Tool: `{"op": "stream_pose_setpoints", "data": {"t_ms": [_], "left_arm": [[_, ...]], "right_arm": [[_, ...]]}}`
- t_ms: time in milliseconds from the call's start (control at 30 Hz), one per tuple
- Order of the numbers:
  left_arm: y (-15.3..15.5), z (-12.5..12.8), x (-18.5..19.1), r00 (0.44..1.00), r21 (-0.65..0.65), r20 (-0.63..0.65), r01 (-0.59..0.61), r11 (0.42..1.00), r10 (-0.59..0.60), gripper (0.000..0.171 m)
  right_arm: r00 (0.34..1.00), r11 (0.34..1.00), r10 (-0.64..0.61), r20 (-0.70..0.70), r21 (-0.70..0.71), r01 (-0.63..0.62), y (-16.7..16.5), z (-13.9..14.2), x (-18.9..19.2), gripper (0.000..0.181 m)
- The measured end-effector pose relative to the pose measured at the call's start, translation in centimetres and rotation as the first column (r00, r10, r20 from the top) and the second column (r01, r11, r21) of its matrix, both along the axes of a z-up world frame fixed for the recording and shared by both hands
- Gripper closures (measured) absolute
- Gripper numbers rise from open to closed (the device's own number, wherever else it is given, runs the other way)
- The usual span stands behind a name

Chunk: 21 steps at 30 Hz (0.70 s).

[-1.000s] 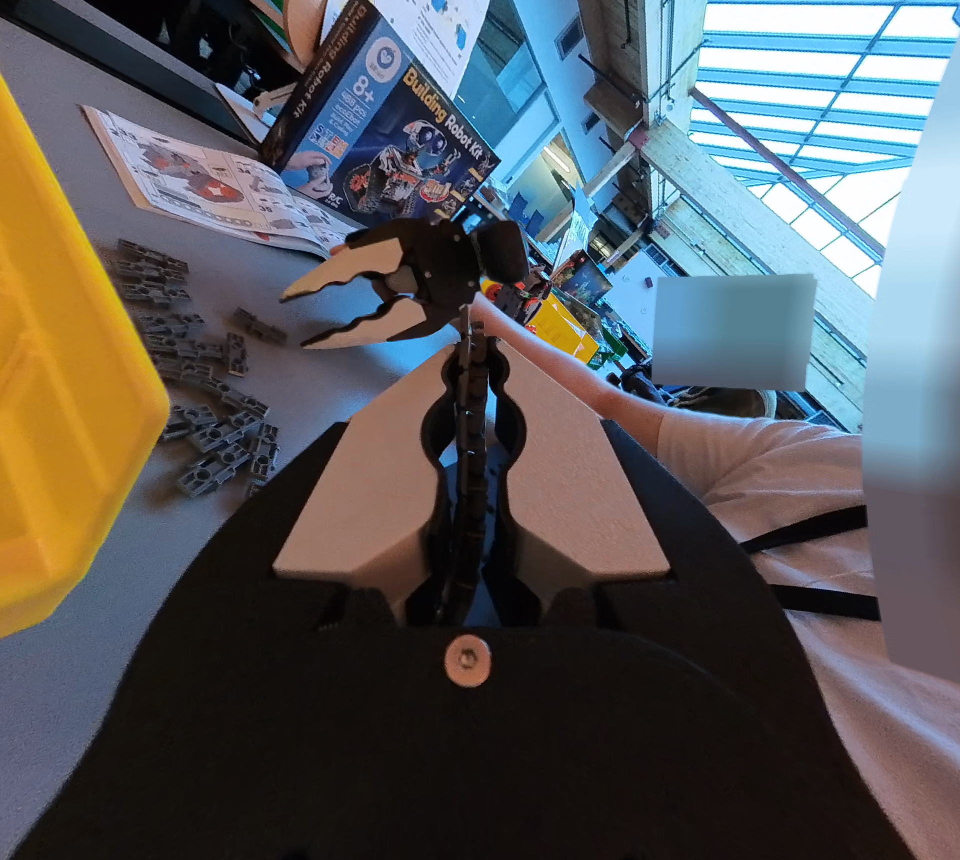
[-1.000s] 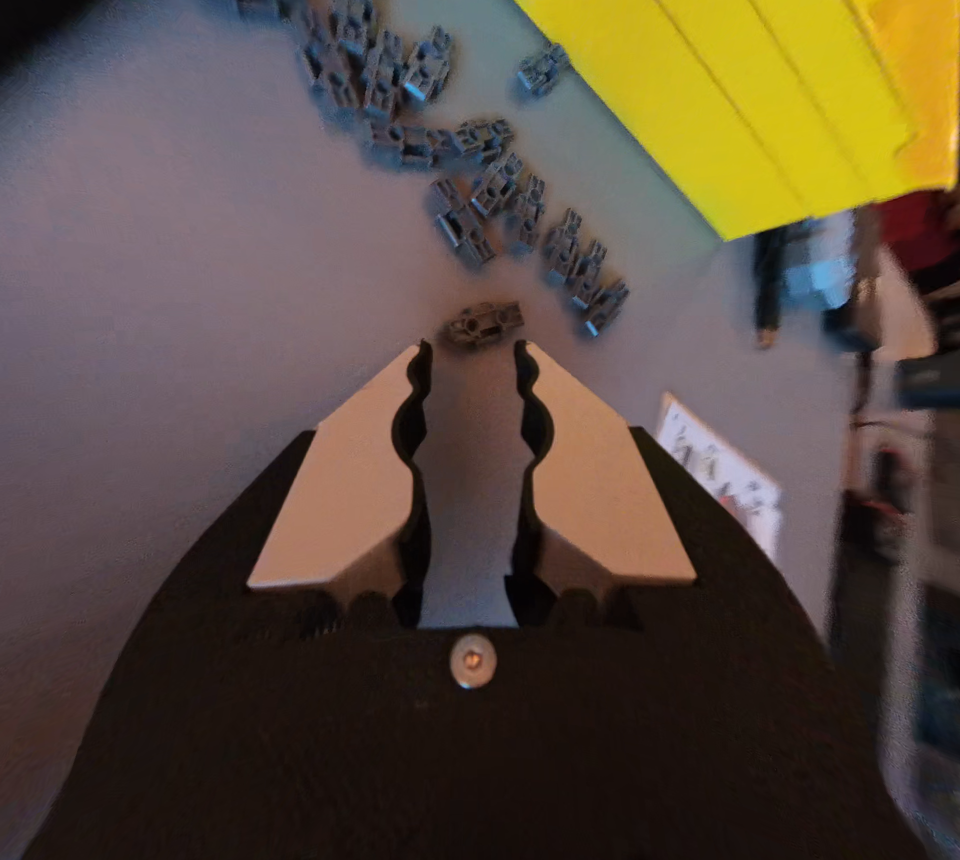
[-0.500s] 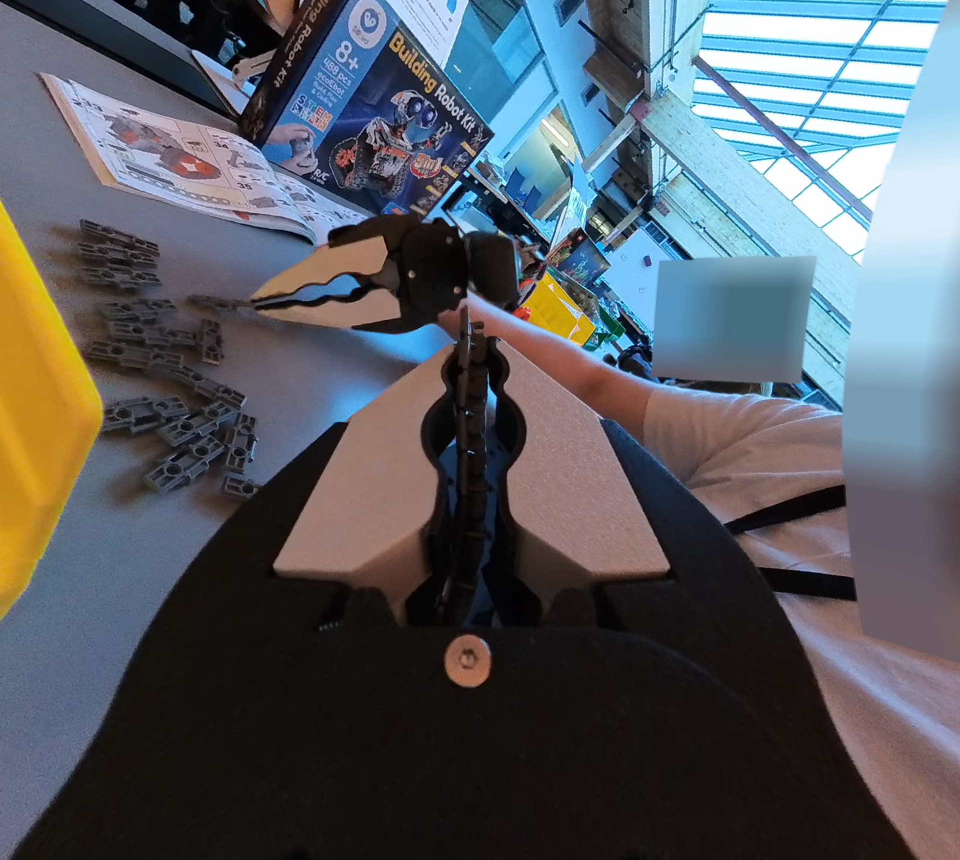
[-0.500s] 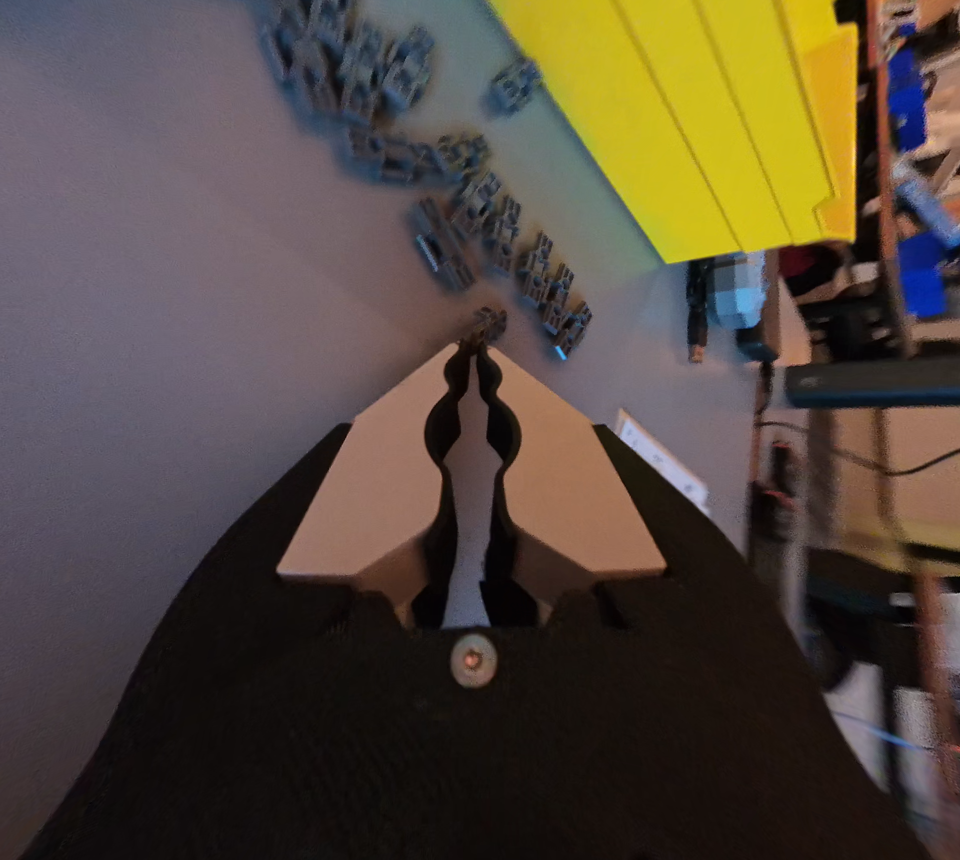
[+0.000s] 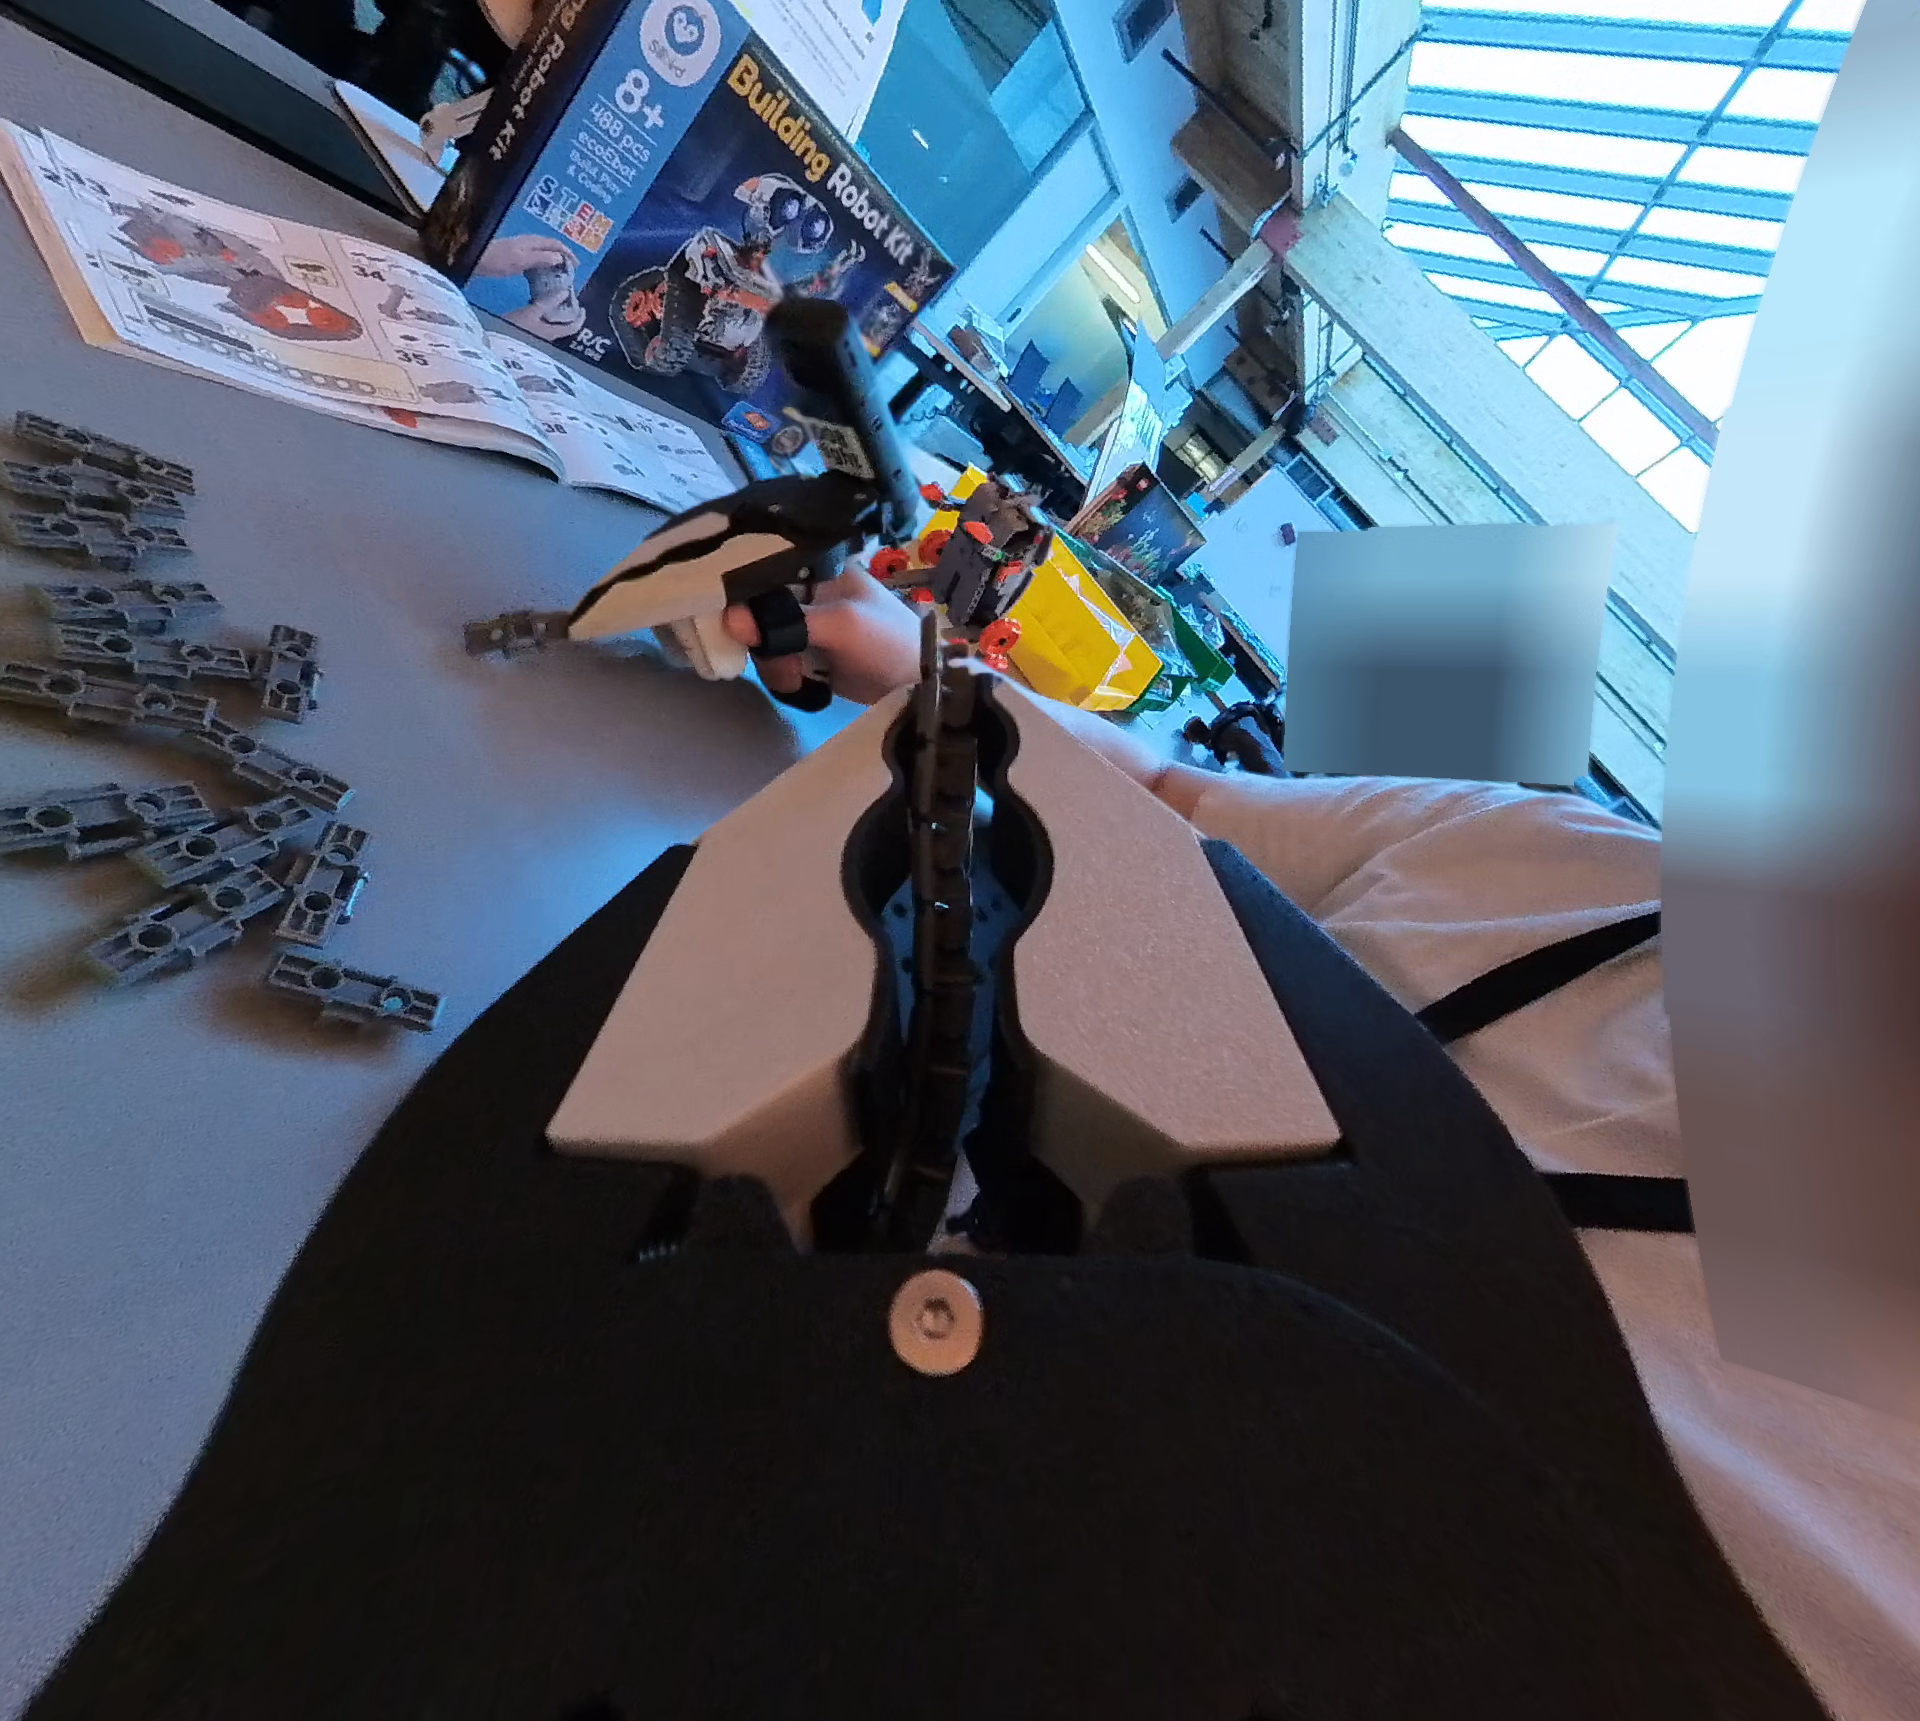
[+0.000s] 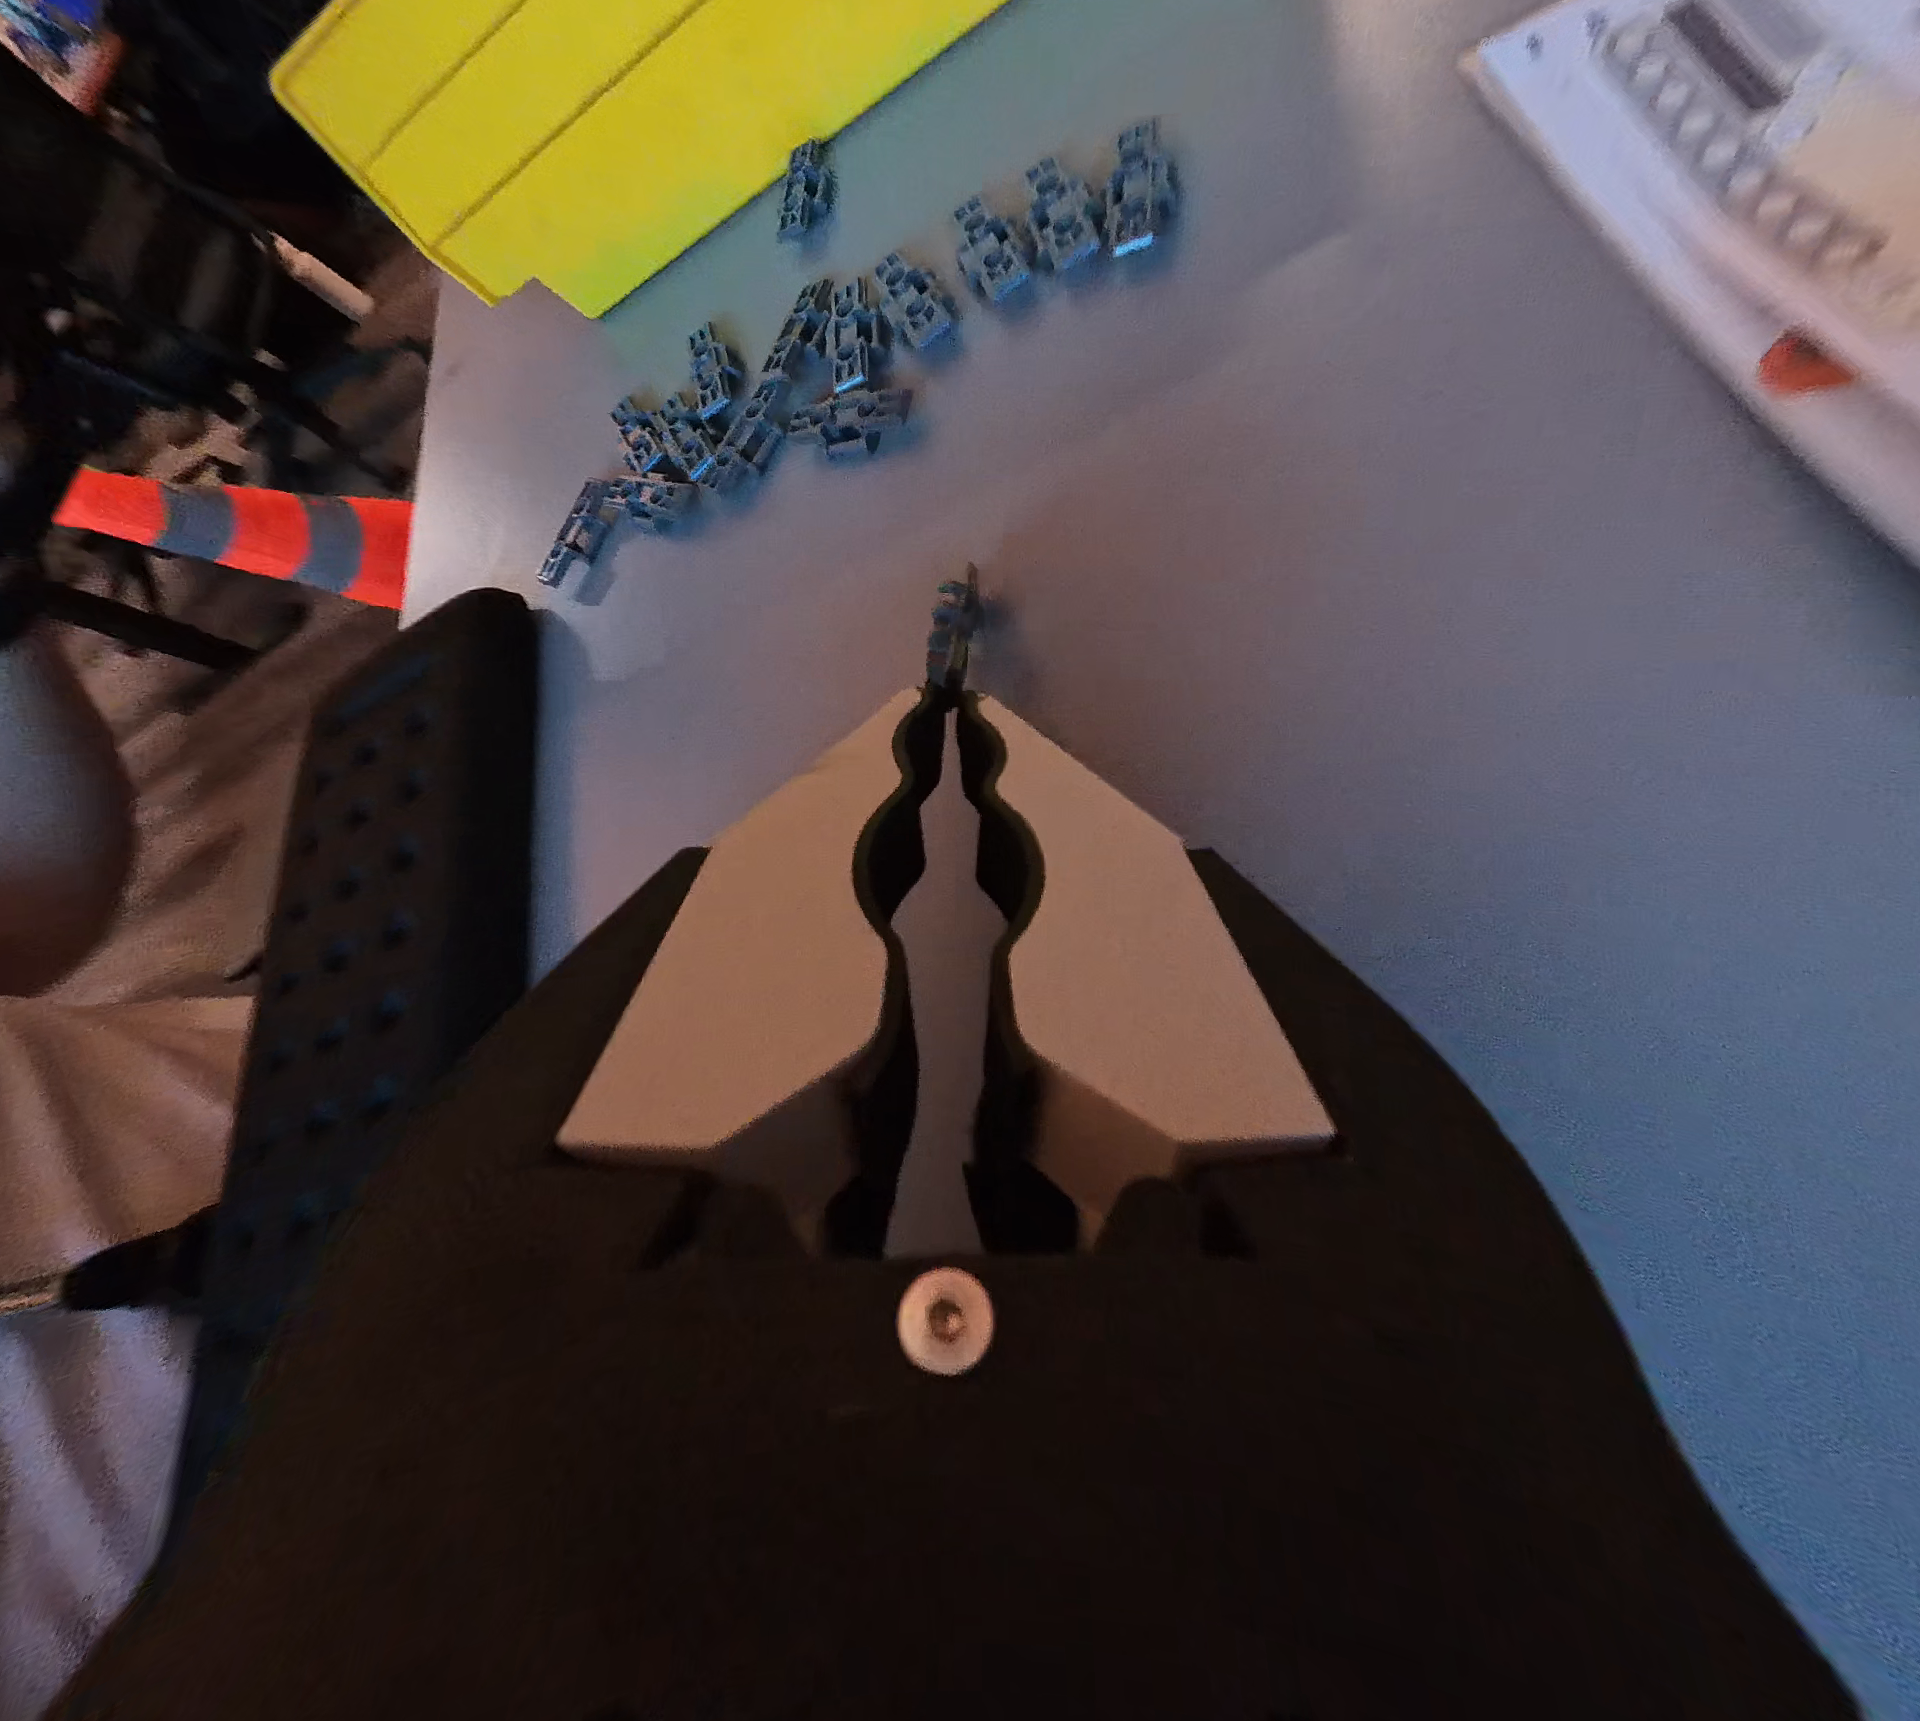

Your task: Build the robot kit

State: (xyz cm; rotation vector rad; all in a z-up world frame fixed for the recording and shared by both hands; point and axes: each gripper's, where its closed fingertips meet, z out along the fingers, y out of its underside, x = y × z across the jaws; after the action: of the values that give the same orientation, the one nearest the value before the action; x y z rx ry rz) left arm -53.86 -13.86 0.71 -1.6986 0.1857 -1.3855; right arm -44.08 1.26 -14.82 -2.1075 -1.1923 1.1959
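**Two grippers, two small loads**

A grey table is seen under a glass roof. On it are an open booklet, a toy box stood up behind the booklet, and a yellow bin. Many small grey links are spread on the table between the bin and the booklet.

The left gripper is closed on a dark chain. The chain is held on edge, deep between the jaws, and its end sticks out past the tips. The chain looks bendy, so it may flop if it is held only at one end.

The right gripper is closed on one link. Only the end of the link is pinched by the very tips. It is held just over the table, near the pile but apart from it. The link looks light, hard and smooth. It is judged that it could twist or slip from so small a hold, and a grip nearer its middle would be safer.
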Motion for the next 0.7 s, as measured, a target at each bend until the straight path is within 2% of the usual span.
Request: {"op": "stream_pose_setpoints", "data": {"t_ms": [233, 333, 500, 700], "left_arm": [[-1.0, 0.5, 0.6, 1.0, 0.007, -0.002, -0.014, 1.0, 0.014, 0.166], [-1.3, 0.6, 0.7, 1.0, 0.005, 0.009, -0.011, 1.0, 0.011, 0.166], [-1.8, 0.9, 0.4, 1.0, 0.017, 0.021, -0.017, 1.0, 0.017, 0.166], [-2.0, 1.0, -0.1, 0.999, 0.02, 0.036, -0.026, 0.999, 0.025, 0.167]], "right_arm": [[0.999, 0.992, 0.041, 0.032, -0.119, -0.037, -1.4, -0.8, 0.2, 0.181], [0.995, 0.992, 0.063, 0.072, -0.11, -0.055, -1.9, -1.4, 0.7, 0.181], [0.995, 0.99, 0.077, 0.064, -0.126, -0.069, -2.4, -1.3, 1.0, 0.181], [0.99, 0.992, 0.105, 0.09, -0.076, -0.098, -2.5, -1.4, 1.1, 0.181]]}}
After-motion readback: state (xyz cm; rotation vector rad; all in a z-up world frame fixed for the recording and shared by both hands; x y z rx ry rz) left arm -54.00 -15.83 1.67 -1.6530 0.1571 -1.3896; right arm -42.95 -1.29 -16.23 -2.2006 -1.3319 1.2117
